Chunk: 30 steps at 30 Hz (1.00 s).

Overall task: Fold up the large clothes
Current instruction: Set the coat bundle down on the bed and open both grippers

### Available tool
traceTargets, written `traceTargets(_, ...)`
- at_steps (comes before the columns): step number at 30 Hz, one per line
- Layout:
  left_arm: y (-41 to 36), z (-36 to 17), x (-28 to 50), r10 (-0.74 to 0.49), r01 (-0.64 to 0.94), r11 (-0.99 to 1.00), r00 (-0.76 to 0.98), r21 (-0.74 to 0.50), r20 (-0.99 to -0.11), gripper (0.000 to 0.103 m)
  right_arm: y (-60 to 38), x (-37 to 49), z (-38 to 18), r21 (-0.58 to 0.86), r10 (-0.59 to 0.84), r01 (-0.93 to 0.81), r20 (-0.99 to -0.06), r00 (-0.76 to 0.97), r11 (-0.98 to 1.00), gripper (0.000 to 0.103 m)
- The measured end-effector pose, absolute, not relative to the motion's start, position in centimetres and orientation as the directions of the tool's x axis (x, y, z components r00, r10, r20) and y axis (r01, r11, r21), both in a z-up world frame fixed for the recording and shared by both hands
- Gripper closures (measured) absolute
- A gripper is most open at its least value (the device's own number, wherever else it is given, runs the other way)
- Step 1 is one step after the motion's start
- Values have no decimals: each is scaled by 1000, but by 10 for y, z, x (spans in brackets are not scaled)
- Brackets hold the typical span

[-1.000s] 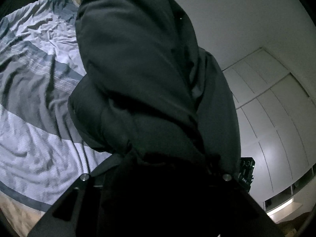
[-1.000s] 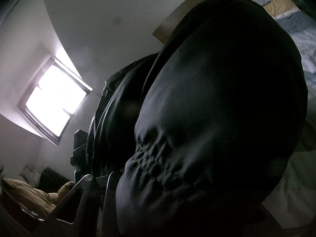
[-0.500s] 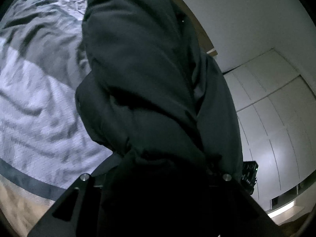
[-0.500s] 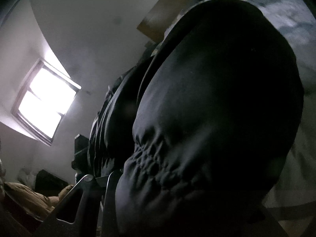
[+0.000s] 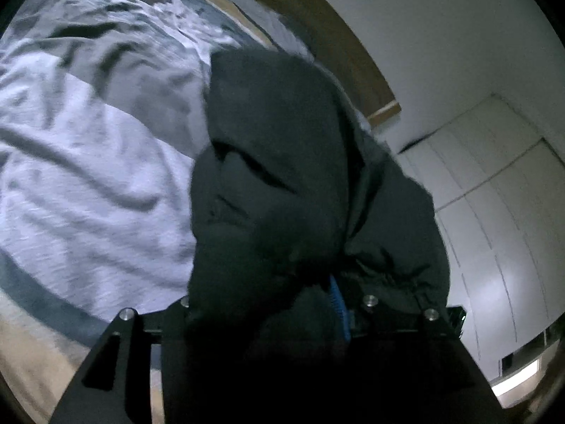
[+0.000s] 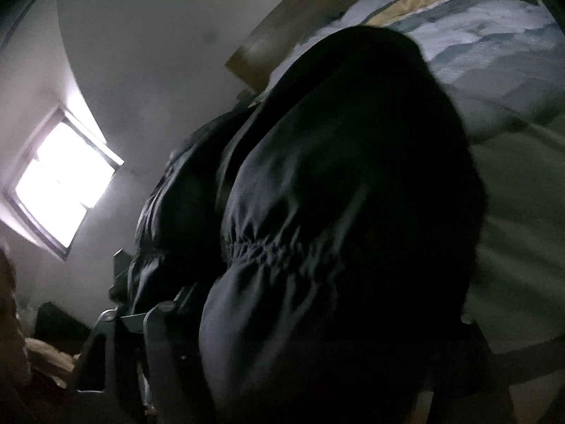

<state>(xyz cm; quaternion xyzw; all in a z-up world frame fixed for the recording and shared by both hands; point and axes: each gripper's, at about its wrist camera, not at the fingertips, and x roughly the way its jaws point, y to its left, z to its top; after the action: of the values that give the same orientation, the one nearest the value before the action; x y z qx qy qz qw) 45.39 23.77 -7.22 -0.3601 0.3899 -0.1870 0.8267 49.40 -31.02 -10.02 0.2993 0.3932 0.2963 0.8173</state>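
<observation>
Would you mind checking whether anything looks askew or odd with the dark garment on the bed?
The dark garment lies bunched in a heap rather than flat, draped over both hand-held grippers, whose jaws are opening. The bedspread beneath it is wrinkled.

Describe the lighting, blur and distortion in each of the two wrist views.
Left wrist view: fisheye bends the wardrobe doors and headboard; bedspread evenly lit but smeared by motion blur; dark jacket nearly featureless. Right wrist view: bright window is blown out, backlighting the jacket into a silhouette; bedding softly blurred.
</observation>
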Motion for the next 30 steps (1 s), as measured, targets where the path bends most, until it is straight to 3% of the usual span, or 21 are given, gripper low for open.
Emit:
traceTargets(5, 265, -47, 419, -504, -30, 689, 698, -724, -509, 57, -309, 478, -87, 698, 683, -233, -478, 552, 677, 23)
traceTargets(8, 275, -40, 403, -440, -84, 726, 706, -682, -555, 57, -304, 459, -72, 673, 637, -190, -512, 577, 714, 22)
traceTargets(17, 275, 32, 310, -404, -94, 741, 729, -665, -553, 57, -335, 373, -10, 602, 529, -125, -562, 635, 789, 21)
traceTargets(23, 241, 84, 250, -348, -63, 834, 712, -549, -610, 57, -333, 302, 17, 516, 448, -120, -577, 683, 848, 16)
traceTargets(27, 218, 89, 218, -301, -61, 875, 707, -480, -640, 56, -311, 265, 27, 430, 364, -90, -613, 701, 898, 10)
traceTargets(28, 213, 89, 208, -269, -77, 886, 717, -456, -643, 54, -305, 259, 29, 402, 338, -83, -623, 706, 912, 6)
traceTargets(30, 201, 87, 191, -209, -103, 907, 732, -409, -648, 39, -288, 242, 30, 310, 253, -58, -637, 728, 949, 0)
